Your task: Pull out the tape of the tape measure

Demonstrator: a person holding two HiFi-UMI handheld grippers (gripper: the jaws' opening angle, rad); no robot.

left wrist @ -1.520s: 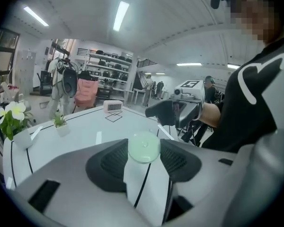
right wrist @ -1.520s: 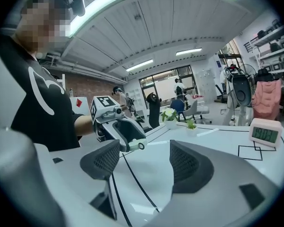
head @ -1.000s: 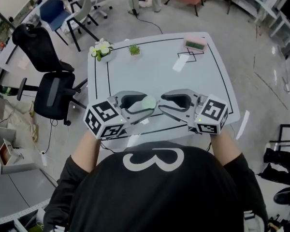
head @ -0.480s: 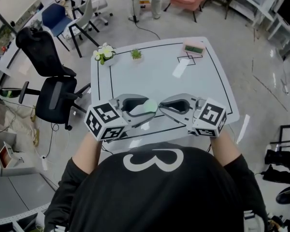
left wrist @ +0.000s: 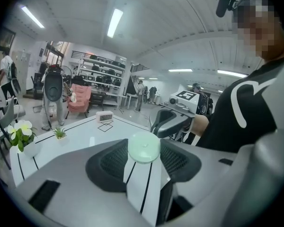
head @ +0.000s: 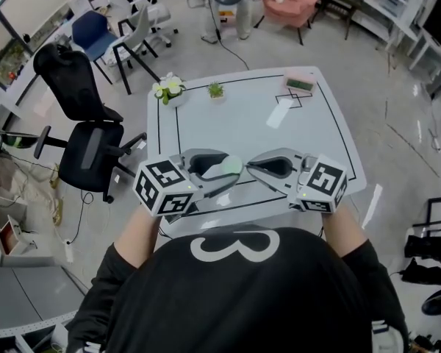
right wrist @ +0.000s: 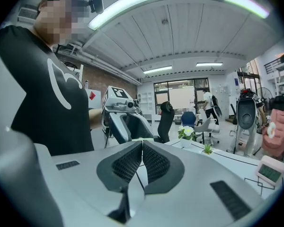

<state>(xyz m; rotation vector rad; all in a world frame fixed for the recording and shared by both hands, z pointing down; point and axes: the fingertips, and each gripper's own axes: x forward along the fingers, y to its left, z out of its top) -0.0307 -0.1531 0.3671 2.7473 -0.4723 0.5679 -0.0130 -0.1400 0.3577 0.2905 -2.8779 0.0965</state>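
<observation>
A round, pale green tape measure (head: 227,167) is held over the near part of the white table (head: 309,134), with my left gripper (head: 232,172) shut on it. In the left gripper view the tape measure (left wrist: 143,148) shows as a disc between the dark pads. My right gripper (head: 250,166) points at it from the right, tips at its edge. In the right gripper view the right gripper (right wrist: 142,143) has its pads pressed together, the jaws just finishing closing. A pale green edge shows past the tips. Whether they pinch the tape's end is hidden, and no drawn-out tape shows.
At the table's far edge stand a white flower pot (head: 168,89), a small green plant (head: 216,90) and a pink clock (head: 299,84). Black office chairs (head: 88,147) stand left of the table. People and shelves are further back in the room.
The right gripper's jaws have closed at the tape measure's edge. Both grippers stay close together over the near part of the table, the left still holding the tape measure.
</observation>
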